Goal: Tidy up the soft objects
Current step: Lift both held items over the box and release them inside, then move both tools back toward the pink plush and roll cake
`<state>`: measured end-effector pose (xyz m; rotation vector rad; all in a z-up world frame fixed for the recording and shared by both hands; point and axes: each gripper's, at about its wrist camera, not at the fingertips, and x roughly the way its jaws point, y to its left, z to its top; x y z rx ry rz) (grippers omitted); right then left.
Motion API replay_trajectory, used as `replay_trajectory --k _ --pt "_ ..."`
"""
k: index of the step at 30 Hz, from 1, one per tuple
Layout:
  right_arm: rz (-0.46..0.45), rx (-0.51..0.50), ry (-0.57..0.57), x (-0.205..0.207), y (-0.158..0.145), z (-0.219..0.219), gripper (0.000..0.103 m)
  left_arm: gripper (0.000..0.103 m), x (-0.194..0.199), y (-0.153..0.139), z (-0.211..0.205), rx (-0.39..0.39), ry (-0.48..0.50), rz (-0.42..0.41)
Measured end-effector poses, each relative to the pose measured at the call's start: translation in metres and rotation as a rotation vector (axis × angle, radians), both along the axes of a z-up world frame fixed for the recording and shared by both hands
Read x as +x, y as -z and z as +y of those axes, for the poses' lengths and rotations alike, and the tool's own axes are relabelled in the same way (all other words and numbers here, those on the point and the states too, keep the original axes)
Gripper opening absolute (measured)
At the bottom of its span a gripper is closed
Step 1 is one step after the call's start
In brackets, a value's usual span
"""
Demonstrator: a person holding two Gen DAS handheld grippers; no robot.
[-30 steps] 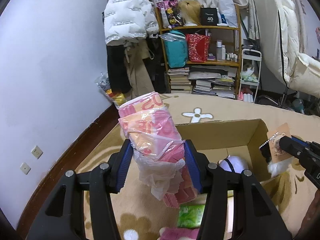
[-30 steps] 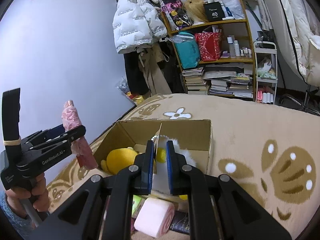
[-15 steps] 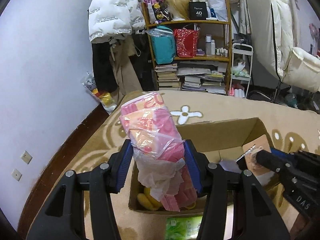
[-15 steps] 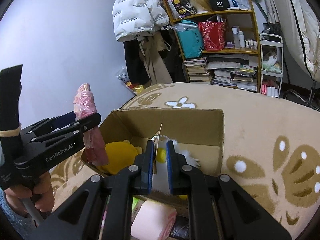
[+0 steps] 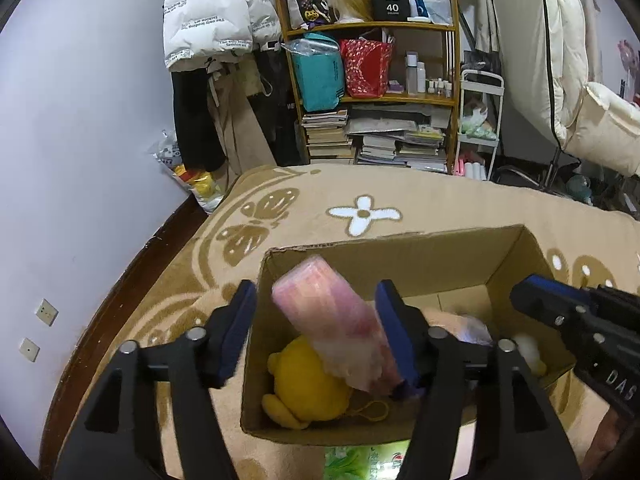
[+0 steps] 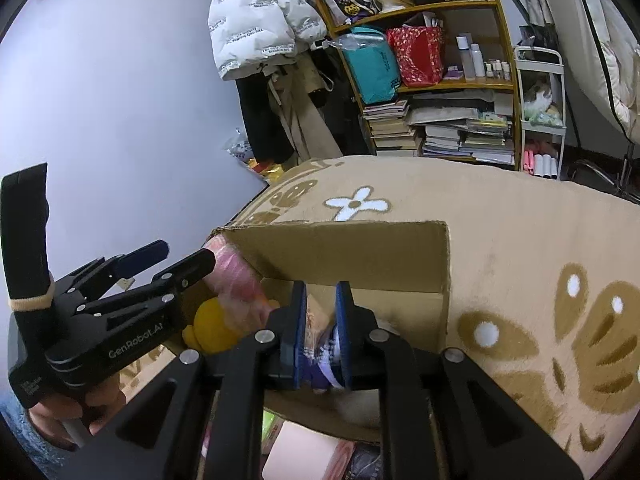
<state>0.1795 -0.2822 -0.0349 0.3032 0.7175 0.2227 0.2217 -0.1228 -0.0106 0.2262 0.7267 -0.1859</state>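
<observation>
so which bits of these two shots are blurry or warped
Left wrist view: the pink pack between the open left gripper fingers is motion-smeared, while the shelf behind is sharp; fisheye bends the wall edge. Right wrist view: the item in the right gripper is soft, and the cardboard box is crisp.

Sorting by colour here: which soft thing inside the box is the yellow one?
The yellow plush lying at the near left of the cardboard box. The pink plastic-wrapped pack leans above it, between the open left gripper's fingers.
</observation>
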Motion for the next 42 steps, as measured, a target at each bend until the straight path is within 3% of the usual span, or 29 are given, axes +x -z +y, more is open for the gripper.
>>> replay_trajectory --k 2,4,10,16,24,42 --pt "0.006 0.009 0.004 -0.002 -0.001 -0.001 0.029 0.079 -0.001 0.0 0.002 0.011 -0.014 -0.001" --pt "-0.004 0.016 0.01 -0.007 -0.003 -0.003 0.059 0.085 -0.004 -0.003 0.006 0.011 -0.027 -0.002" --pt "-0.014 0.012 0.031 -0.021 -0.013 -0.002 0.092 0.097 -0.018 -0.014 0.017 0.035 -0.048 -0.021" --pt "-0.009 -0.001 0.031 -0.037 -0.021 0.0 0.1 0.1 -0.038 -0.031 0.031 0.021 -0.071 -0.027" --pt "-0.001 -0.004 0.036 -0.062 -0.026 0.001 0.101 0.1 -0.069 -0.04 0.056 0.014 -0.119 -0.014" --pt "0.047 -0.03 0.045 -0.104 0.004 0.012 0.101 0.1 -0.118 -0.015 0.074 0.003 -0.139 0.087"
